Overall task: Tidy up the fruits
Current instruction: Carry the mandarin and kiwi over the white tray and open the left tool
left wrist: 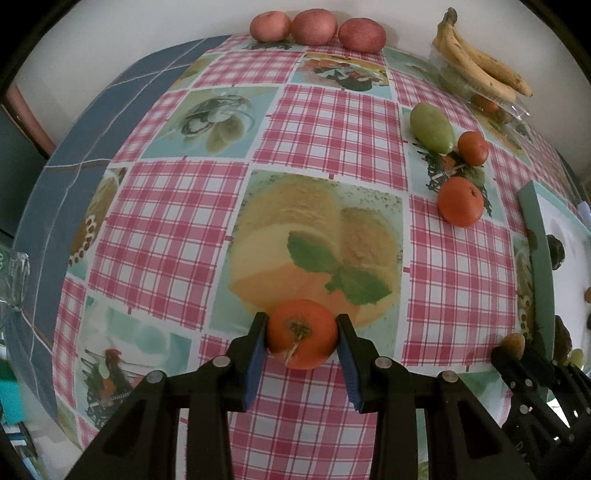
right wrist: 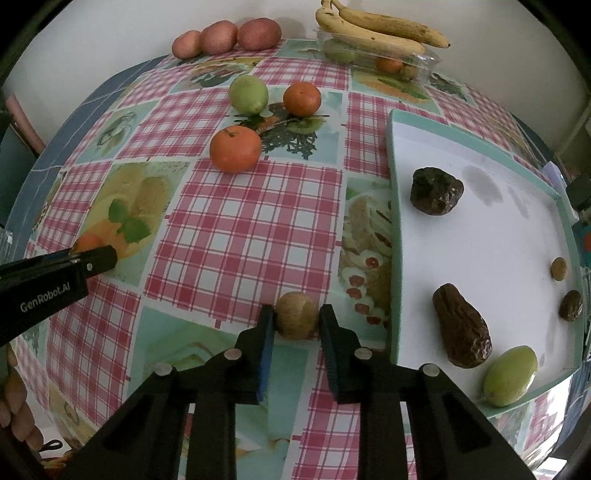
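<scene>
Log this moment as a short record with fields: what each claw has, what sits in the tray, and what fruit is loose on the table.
left claw: shut on an orange fruit, low over the tablecloth
right claw: shut on a small brown round fruit, just left of the tray
tray: white floor, teal rim; holds a dark lumpy piece, a long brown date, a green grape, two small brown bits near the right rim
loose on table: green fruit, two oranges
far edge: three reddish fruits, bananas on a clear box

Plain white wall behind table (checked pink oilcloth).
</scene>
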